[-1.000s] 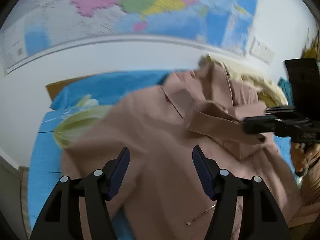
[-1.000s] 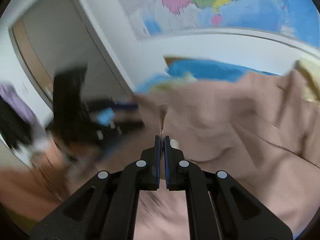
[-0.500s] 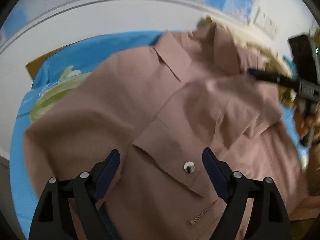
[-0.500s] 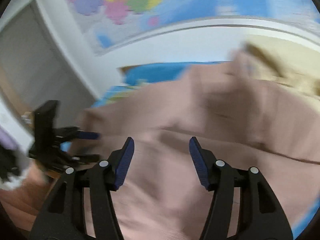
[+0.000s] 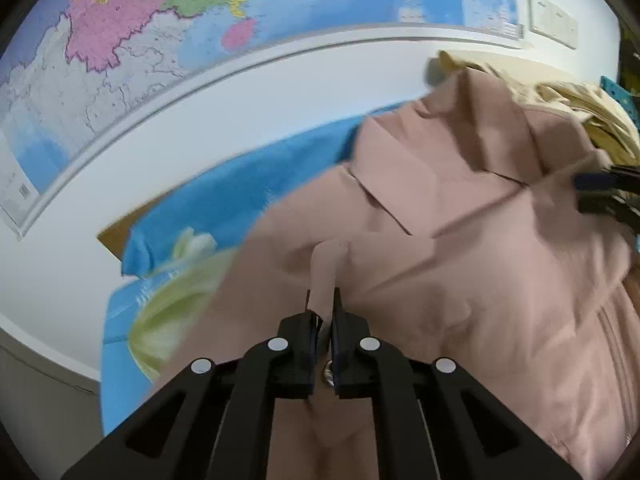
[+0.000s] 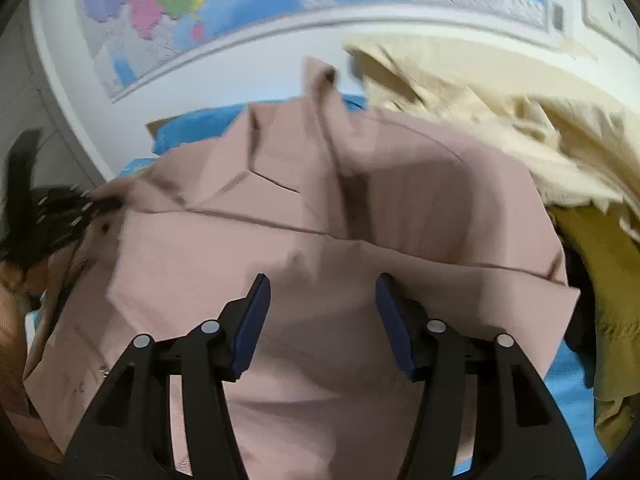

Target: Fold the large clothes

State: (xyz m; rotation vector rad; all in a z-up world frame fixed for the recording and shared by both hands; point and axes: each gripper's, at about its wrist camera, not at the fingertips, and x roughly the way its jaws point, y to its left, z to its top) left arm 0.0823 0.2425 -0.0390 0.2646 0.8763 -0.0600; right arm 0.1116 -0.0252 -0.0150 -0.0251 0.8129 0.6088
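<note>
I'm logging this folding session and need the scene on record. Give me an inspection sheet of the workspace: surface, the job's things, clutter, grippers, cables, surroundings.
Surface: blue bedsheet with a pale green print, mostly covered by clothes.
Job's things: pink jacket spread across the sheet, collar toward the wall, its zip showing at the near right.
Clutter: cream garment heaped behind the jacket; olive garment at the right.
Grippers: left gripper closing, a fold of the jacket pinched between its pads; right gripper closing, jaws apart over the jacket, gripping nothing.
Cables: nothing seen.
Surroundings: wall map above a white wall; wall socket plate at the upper right.
</note>
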